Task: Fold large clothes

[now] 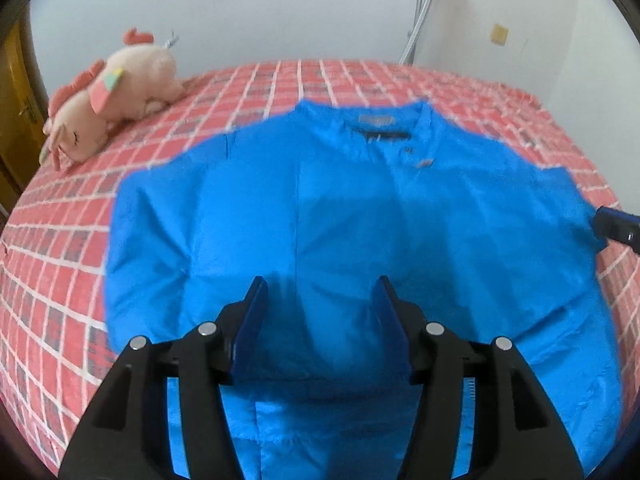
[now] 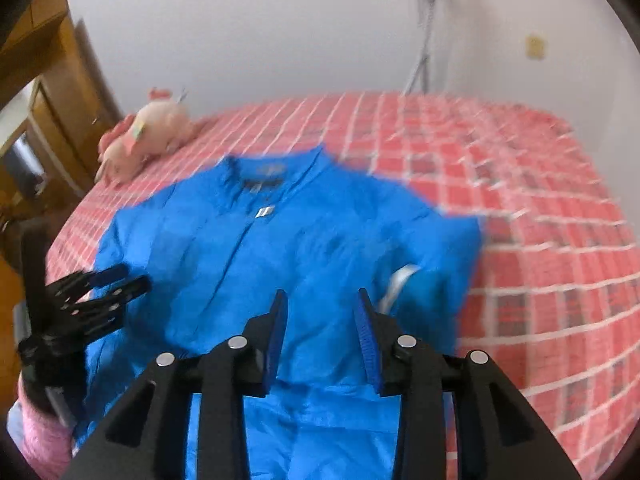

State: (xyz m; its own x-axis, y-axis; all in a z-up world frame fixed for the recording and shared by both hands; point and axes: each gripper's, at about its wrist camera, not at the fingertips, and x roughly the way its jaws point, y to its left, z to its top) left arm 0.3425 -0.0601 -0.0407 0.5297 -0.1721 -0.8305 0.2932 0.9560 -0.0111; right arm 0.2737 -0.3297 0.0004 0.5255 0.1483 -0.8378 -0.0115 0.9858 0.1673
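Note:
A bright blue jacket (image 1: 344, 208) lies flat on the bed, front side up, its collar (image 1: 384, 120) at the far end. In the left wrist view my left gripper (image 1: 322, 280) hovers over the jacket's lower middle, open, with no cloth between its fingers. My right gripper (image 2: 321, 292) is also open over the jacket (image 2: 248, 248), with nothing pinched. Just right of it a sleeve fold shows a white strip (image 2: 400, 280). The left gripper (image 2: 136, 275) shows at the jacket's left edge in the right wrist view. A tip of the right gripper (image 1: 616, 222) shows at the jacket's right edge.
The bed wears a red checked sheet (image 1: 60, 240) with bare room on both sides of the jacket. A pink plush toy (image 1: 116, 92) lies at the far left corner. A white wall and a pipe (image 1: 424, 4) stand behind; wooden doors (image 2: 52, 92) are at left. A pink sleeve (image 2: 40, 444) holds the left gripper.

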